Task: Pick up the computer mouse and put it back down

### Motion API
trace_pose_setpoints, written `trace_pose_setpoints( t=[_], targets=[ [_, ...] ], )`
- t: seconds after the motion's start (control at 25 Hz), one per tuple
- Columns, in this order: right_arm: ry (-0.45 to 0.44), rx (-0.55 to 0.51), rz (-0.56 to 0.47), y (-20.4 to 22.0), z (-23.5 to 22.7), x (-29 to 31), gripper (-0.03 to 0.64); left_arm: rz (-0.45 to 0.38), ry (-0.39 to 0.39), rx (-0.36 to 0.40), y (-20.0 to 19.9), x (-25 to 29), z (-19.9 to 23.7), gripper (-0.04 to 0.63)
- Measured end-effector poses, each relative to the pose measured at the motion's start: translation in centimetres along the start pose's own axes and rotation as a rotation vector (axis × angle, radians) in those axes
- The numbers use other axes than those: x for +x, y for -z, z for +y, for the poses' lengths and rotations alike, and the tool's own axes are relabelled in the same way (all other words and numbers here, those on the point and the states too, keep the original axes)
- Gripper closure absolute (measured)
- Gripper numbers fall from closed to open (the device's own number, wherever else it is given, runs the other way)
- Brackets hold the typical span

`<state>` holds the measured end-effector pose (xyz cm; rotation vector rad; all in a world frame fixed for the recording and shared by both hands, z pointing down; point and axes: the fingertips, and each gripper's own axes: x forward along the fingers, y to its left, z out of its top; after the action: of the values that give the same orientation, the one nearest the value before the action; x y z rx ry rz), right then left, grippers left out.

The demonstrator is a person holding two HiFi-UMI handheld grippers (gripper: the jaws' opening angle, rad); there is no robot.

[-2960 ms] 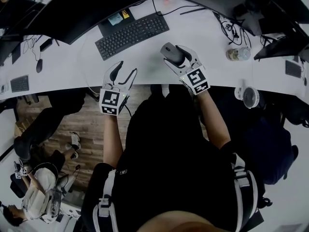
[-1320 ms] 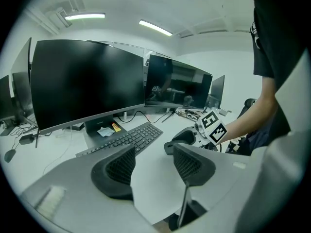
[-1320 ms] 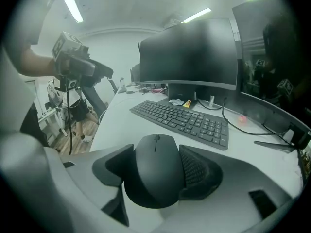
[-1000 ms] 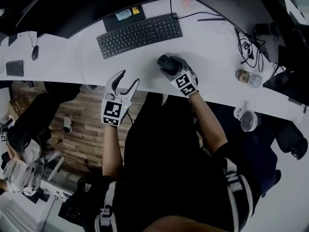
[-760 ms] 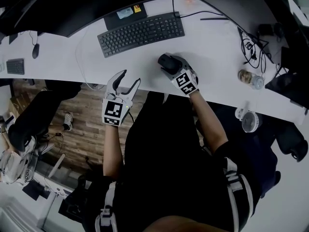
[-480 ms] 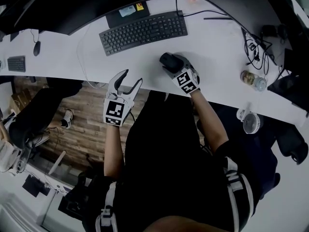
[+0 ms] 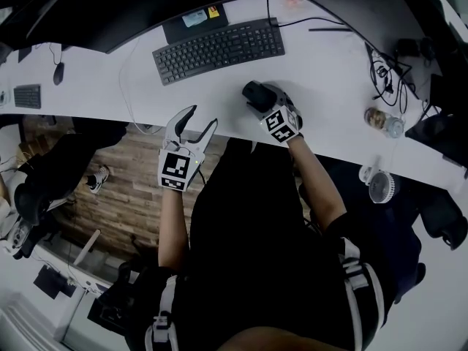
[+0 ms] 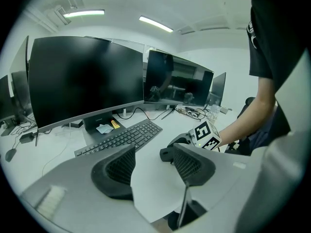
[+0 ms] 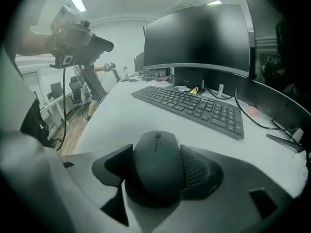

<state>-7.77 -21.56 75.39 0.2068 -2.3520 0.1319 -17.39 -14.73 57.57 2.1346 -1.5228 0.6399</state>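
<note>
Right gripper (image 7: 265, 102) pinching computer mouse (image 9: 156, 164) from both sides, low over desk (image 7: 322, 72) front edge, near keyboard (image 7: 219, 48). Touching down yet? Can't tell. Left gripper (image 7: 202, 117) spread, empty, off desk edge. Looks like put-down step. Next: settle mouse flat, open jaws, back off.

Black computer mouse (image 9: 155, 166), level on desk (image 7: 322, 64), in right gripper (image 9: 154, 174).

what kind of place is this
Probably an office workstation: a long white desk carrying a black keyboard, a computer mouse and large dark monitors.
</note>
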Motion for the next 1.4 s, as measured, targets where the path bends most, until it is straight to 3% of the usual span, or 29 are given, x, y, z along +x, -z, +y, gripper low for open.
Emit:
trace_pose_setpoints(
  t=[0.32,1.4],
  targets=[
    [0.001,0.005,-0.008,0.1,0.5,0.2,0.233,-0.028,-0.014,0.016,-0.5,-1.0,-0.4,0.351],
    [0.156,0.004,-0.126,-5.0,1.3,-8.7,0.235,-0.179,0.016,0.075,-3.6,-4.7,-0.4,0.353]
  ],
)
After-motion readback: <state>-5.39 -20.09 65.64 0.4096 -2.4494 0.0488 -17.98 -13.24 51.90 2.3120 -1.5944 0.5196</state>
